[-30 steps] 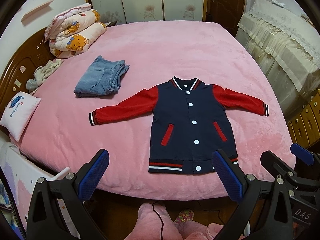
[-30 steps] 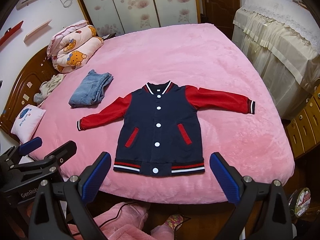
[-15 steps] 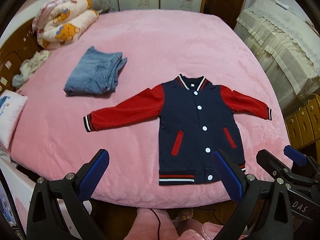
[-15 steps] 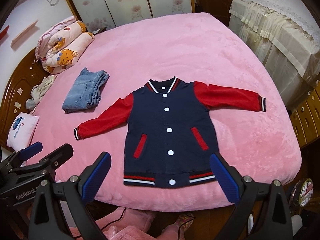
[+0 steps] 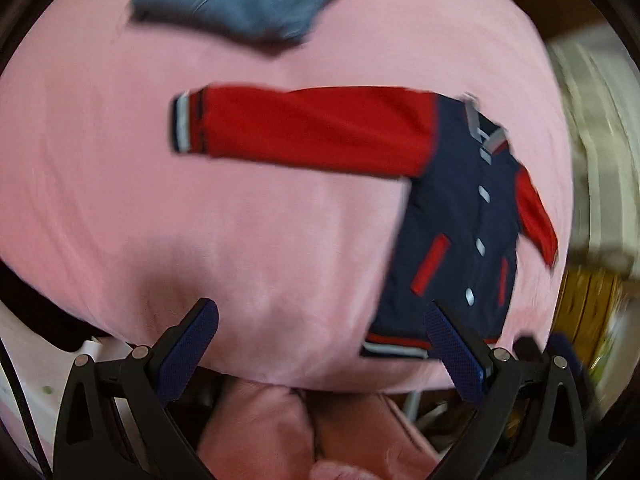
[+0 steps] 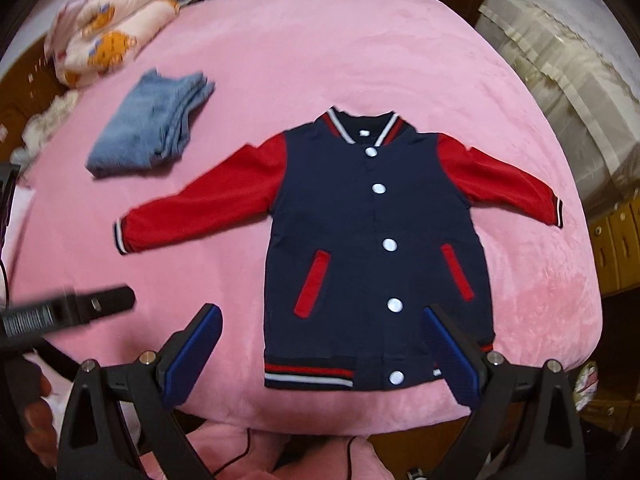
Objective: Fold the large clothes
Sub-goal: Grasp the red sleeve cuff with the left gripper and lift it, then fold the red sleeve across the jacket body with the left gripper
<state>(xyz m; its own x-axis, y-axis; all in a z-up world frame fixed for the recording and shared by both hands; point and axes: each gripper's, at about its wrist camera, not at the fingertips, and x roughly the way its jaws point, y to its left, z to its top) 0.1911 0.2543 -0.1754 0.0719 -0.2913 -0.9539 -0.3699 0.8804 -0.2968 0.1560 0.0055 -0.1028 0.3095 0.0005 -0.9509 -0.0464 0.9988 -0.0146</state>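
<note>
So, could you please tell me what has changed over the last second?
Both open grippers moved in over the bed: the left gripper swung toward the navy-and-red varsity jacket's left sleeve, the right gripper closed on its hem. Nothing is grasped. The jacket and the folded blue jeans lie unmoved on the pink blanket.

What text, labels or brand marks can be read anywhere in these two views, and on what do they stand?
None can be read.
Left gripper, seen at the left of the right wrist view: light lettering on its black body, too blurred to read.
Jacket: a small white tag inside the collar, too small to show any text.
Left wrist view: heavily motion-blurred, no lettering visible.
</note>
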